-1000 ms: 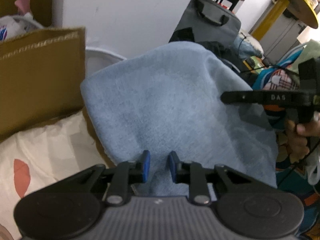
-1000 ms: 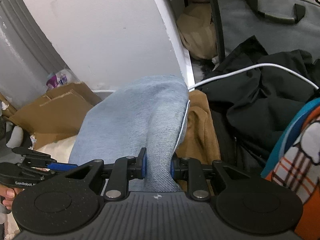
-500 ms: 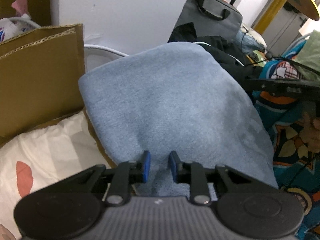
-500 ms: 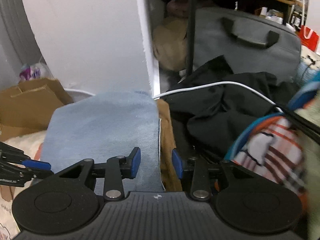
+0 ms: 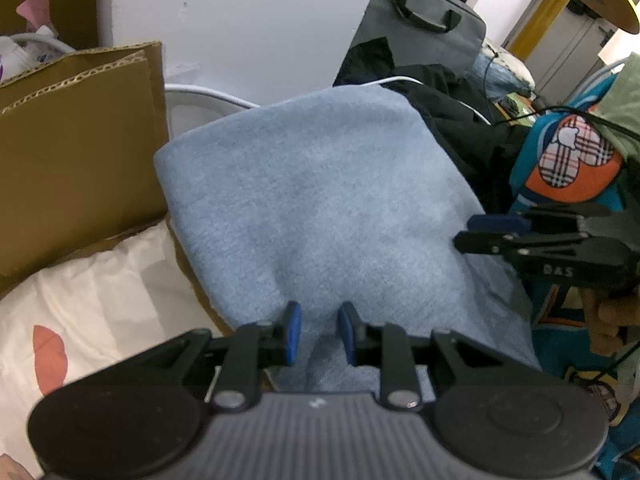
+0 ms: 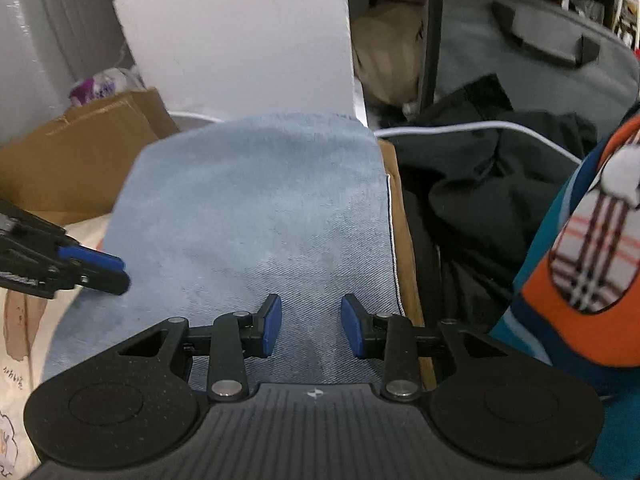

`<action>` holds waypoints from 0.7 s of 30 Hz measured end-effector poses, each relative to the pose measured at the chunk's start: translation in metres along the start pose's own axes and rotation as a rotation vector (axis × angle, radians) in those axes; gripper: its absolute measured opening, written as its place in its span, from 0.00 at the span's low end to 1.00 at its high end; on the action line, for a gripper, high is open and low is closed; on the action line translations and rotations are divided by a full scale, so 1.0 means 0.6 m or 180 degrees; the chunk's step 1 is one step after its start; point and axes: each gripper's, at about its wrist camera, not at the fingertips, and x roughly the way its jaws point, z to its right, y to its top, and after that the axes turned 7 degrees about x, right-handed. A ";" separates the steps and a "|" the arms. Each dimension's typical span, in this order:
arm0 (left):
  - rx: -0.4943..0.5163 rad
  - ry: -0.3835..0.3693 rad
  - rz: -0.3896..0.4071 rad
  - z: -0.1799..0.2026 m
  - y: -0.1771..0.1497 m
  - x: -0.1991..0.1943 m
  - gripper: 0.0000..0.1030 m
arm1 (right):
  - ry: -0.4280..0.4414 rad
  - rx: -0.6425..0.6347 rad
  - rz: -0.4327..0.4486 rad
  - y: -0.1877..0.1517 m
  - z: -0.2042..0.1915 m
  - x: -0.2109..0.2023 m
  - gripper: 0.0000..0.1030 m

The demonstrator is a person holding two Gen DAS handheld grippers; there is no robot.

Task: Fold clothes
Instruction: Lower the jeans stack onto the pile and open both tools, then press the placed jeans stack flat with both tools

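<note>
**Left tongs pinch the blue cloth, right tongs stand open above it**

My left gripper has its jaws narrow and they hold a small ridge of the light blue denim garment at its near edge. The garment lies folded and spread in the middle of the scene, on top of a brown garment whose edge shows along its right side. My right gripper has its jaws wide apart, and the cloth passes under them; I cannot tell if the pads touch it.

On the left I see a cardboard box and near it a white sheet with a red spot. To the right of the denim lies a black jacket with a white cable over it. Far behind stands a grey bag, and a white wall rises behind the garment.
</note>
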 end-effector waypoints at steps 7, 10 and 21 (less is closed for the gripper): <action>0.0100 -0.0049 0.0084 0.008 0.009 -0.023 0.22 | 0.0257 -0.0045 0.0210 0.016 -0.039 -0.035 0.39; 0.0078 -0.0076 0.0167 0.010 0.019 -0.031 0.22 | 0.0407 -0.0176 0.0258 0.017 -0.068 -0.038 0.39; 0.0027 -0.0020 0.0281 -0.014 0.010 -0.005 0.18 | 0.0558 -0.0367 0.0166 -0.012 -0.131 0.015 0.36</action>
